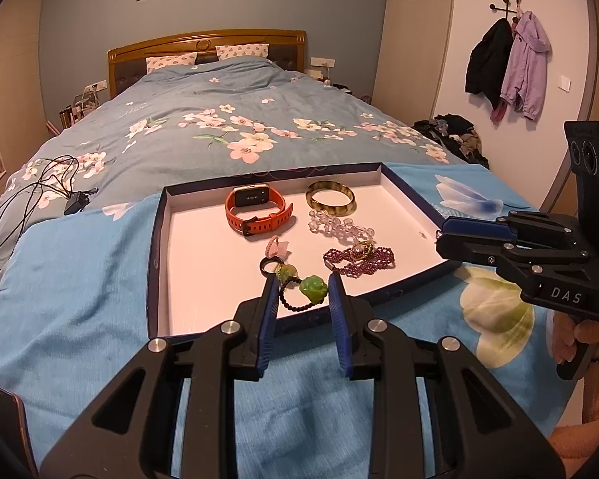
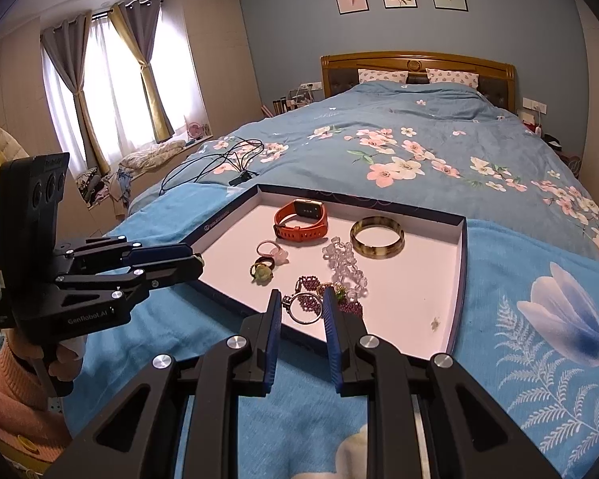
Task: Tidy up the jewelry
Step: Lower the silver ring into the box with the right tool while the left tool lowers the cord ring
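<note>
Claws: right claw pinched on 1 silver ring, hoop spanning the narrow gap and touching both pads, stone against the left pad. It hangs over the near rim of the tray.

Left claw: jaws slightly apart, nothing gripped. Seen from the right wrist, its tips sit at the tray's left rim.

Tray: shallow box lid, navy walls, white floor, lying on a light blue blanket at the foot of a bed.

Contents, far to near:
- 1 orange watch, strap buckled, at the far middle.
- 1 mottled bangle, just right of the watch.
- 1 clear bead bracelet, near the bangle, on its near side.
- 1 purple bead bracelet, touching the clear one, with 1 gold ring lying on it.
- 1 pink ring, beside a small pink charm.
- 1 black ring, just below the pink ring.
- 1 jade bracelet, black beads with a green carved pendant, near the front rim, seen through the left claw's gap.
- 1 small speck near the right wall, too small to identify.

Off tray: black cable with adapter on the duvet, far left. A hand with a pink sleeve holds the right claw's handle.
</note>
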A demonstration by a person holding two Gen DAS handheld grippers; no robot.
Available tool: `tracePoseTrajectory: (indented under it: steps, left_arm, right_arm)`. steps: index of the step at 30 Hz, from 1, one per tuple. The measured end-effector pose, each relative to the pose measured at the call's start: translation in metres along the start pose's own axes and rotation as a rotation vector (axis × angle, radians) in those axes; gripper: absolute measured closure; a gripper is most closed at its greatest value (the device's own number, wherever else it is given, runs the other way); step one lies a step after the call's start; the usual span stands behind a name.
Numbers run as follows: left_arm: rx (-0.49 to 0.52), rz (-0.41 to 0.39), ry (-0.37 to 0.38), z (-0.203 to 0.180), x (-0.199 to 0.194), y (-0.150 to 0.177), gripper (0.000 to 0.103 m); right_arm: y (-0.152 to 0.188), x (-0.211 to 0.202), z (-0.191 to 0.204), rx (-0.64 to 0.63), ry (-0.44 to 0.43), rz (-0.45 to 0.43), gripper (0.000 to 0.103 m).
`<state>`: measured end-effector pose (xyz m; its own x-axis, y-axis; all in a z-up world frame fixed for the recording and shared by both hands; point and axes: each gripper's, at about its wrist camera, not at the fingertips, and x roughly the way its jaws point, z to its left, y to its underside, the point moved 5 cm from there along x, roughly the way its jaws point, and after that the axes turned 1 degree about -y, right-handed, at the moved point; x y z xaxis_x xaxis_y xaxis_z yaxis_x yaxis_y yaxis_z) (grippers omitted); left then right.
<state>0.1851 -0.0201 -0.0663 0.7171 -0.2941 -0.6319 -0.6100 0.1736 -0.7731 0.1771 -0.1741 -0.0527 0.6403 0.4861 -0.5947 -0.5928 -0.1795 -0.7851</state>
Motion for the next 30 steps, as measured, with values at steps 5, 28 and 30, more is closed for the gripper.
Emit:
tracePoseTrajectory:
  steps: [5,28,30]
  left_arm:
    - [0.004,0.000,-0.007,0.001,0.006,-0.003,0.077]
    - [0.000,-0.002,-0.022,0.005,0.022,-0.016,0.077]
    - [0.001,-0.001,-0.025,0.006,0.024,-0.017,0.077]
  right_arm:
    - [-0.005,0.004,-0.002,-0.002,0.006,0.000,0.084]
    - [-0.017,0.020,-0.012,0.004,0.023,0.005,0.084]
    - [-0.017,0.021,-0.013,0.005,0.023,0.007,0.084]
